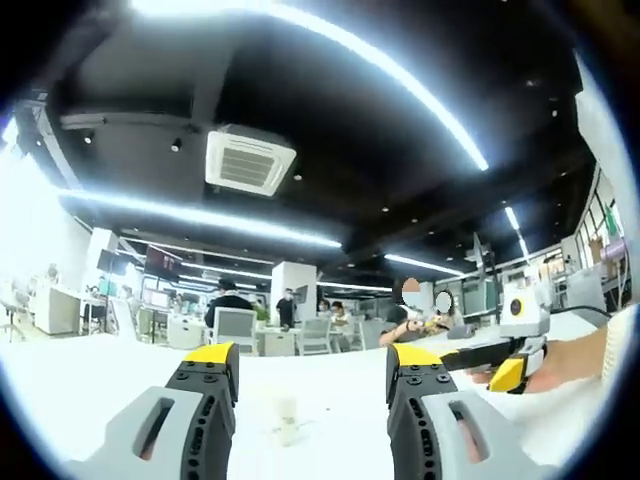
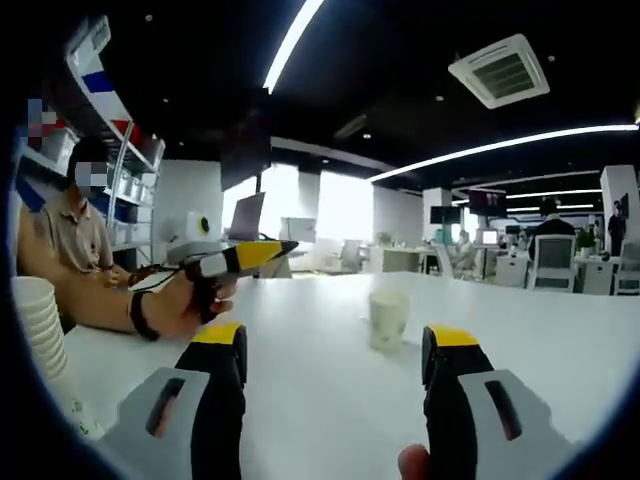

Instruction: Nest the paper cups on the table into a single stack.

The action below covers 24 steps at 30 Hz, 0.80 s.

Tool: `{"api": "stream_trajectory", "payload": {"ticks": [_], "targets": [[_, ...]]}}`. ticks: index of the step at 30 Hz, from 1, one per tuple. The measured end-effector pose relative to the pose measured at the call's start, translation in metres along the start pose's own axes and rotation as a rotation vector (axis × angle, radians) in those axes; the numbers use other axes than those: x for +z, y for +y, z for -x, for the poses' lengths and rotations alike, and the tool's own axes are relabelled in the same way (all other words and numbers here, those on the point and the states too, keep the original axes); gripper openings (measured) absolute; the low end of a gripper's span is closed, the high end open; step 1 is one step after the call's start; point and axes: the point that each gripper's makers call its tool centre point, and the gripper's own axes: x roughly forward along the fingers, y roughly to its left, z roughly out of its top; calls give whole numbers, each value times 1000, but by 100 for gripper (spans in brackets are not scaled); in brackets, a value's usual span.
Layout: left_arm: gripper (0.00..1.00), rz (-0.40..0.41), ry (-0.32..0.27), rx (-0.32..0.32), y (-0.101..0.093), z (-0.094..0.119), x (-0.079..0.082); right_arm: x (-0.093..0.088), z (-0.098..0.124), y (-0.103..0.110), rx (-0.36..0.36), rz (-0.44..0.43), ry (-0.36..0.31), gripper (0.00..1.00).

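Observation:
In the left gripper view a single white paper cup [image 1: 287, 420] stands upright on the white table [image 1: 100, 385], a short way ahead and between the spread jaws of my left gripper [image 1: 313, 362], which is open and empty. The right gripper [image 1: 503, 358] enters from the right, held in a hand [image 1: 570, 365]. In the right gripper view a lone paper cup [image 2: 387, 318] stands ahead, slightly right of centre. My right gripper [image 2: 335, 342] is open with nothing in it. A tall stack of nested cups [image 2: 38, 335] stands at the far left edge. The left gripper [image 2: 235, 258] hovers left of the cup.
A seated person [image 2: 70, 235] rests an arm on the table [image 2: 540, 330] at the left, with shelving [image 2: 125, 170] behind. Office desks, chairs [image 1: 235, 327] and people lie beyond the table's far edge. A thumb tip [image 2: 412, 462] shows at the bottom.

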Motion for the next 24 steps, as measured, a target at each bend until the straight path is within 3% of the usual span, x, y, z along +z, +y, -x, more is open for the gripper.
{"api": "stream_trajectory", "payload": {"ticks": [7, 9, 17, 24], "targets": [[64, 50, 23, 68, 35, 0, -10, -9, -30, -15, 2, 24, 42, 76], [64, 51, 22, 79, 30, 2, -14, -15, -40, -16, 3, 30, 58, 76], [63, 51, 37, 86, 42, 0, -21, -36, -80, -38, 27, 62, 106, 75], [62, 39, 40, 59, 40, -3, -23, -47, -99, -64, 24, -13, 99, 71]]}}
